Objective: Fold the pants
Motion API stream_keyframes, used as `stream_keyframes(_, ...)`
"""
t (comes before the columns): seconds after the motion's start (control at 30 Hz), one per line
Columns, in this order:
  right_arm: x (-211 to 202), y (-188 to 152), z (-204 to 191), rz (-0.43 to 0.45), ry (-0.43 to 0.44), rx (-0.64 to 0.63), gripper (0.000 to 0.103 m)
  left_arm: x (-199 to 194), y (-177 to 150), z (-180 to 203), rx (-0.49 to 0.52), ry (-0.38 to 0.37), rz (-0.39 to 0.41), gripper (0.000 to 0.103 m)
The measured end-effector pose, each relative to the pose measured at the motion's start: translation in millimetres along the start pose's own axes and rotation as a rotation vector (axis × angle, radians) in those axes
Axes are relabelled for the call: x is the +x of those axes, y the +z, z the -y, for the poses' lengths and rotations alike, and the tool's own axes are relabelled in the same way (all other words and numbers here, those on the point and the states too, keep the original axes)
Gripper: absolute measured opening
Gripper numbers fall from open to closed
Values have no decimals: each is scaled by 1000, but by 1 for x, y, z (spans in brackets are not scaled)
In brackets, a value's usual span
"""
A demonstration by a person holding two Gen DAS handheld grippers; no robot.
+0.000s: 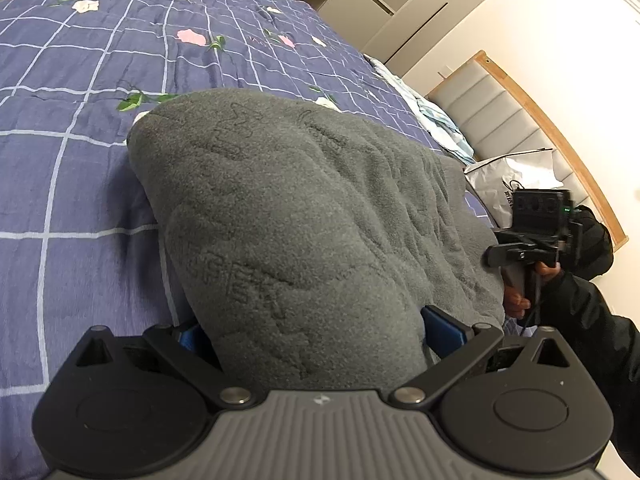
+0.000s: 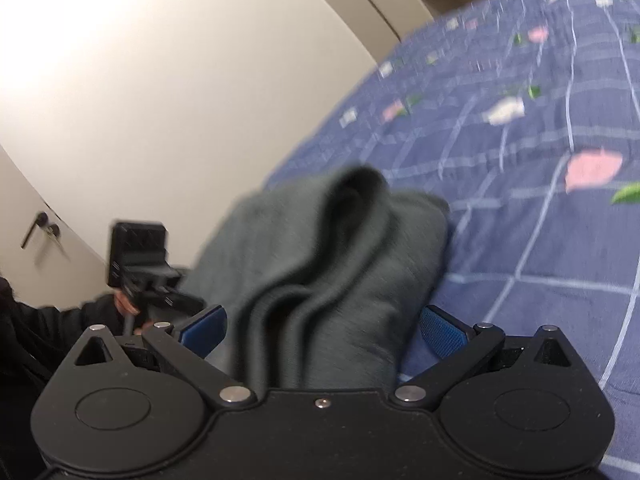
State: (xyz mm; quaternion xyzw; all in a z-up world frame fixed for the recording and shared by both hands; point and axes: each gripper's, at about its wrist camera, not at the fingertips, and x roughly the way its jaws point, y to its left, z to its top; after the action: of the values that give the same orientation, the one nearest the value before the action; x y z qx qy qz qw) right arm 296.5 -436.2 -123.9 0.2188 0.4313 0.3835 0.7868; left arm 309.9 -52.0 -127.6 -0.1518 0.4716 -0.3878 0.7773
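The grey fleece pants (image 1: 304, 208) lie in a thick folded bundle on the blue checked bedspread (image 1: 60, 168). My left gripper (image 1: 320, 332) has its blue pads (image 1: 442, 330) spread wide on either side of the near end of the bundle, which fills the gap between them. In the right wrist view the pants (image 2: 320, 248) show several folded layers, and my right gripper (image 2: 320, 328) also stands wide with the fabric bulging between its blue pads (image 2: 440, 330). The right gripper also shows in the left wrist view (image 1: 532, 236), at the far right end of the bundle.
The bedspread (image 2: 540, 208) with pink flowers stretches beyond the pants. A padded headboard (image 1: 500, 112), a white bag (image 1: 508, 176) and pale bedding (image 1: 436, 116) are at the right. A white door with a handle (image 2: 40, 228) is at the left in the right wrist view.
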Motion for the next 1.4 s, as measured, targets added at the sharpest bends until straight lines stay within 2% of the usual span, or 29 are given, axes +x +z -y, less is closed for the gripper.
stream_keyframes(0.13, 12, -1, 7, -5, 132, 59, 103, 0, 0, -2, 1, -11, 0, 103)
stream_keyframes(0.23, 16, -3, -5, -20, 171, 53, 103, 0, 0, -3, 4, -11, -2, 103)
stream_keyframes(0.3, 16, -3, -11, -27, 168, 41, 103, 0, 0, -3, 5, -14, 0, 103)
stream_keyframes(0.37, 18, -2, -9, -28, 131, 55, 103, 1, 0, -4, 10, -12, 2, 103)
stream_keyframes(0.47, 30, 0, -15, -26, 21, 21, 103, 2, 1, 1, -3, 11, 0, 103)
stream_keyframes(0.6, 40, -7, -35, -7, -120, -29, 103, 4, 4, 12, -42, 80, -26, 103)
stream_keyframes(0.87, 40, -20, -46, 94, -226, 88, 102, 11, 14, 31, -142, 234, -81, 103)
stream_keyframes(0.93, 39, -19, -49, 120, -224, 148, 99, 13, 20, 33, -165, 252, -100, 103)
stream_keyframes(1.0, 37, -19, -55, 123, -243, 158, 87, 13, 24, 36, -172, 261, -108, 101)
stream_keyframes(1.1, 30, -20, -66, 121, -290, 142, 74, 6, 27, 48, -138, 286, -99, 93)
stream_keyframes(1.17, 27, -21, -75, 131, -305, 131, 69, 0, 28, 54, -128, 290, -89, 88)
stream_keyframes(1.4, 26, -13, -104, 138, -304, 153, 59, -25, 26, 63, -155, 298, -81, 83)
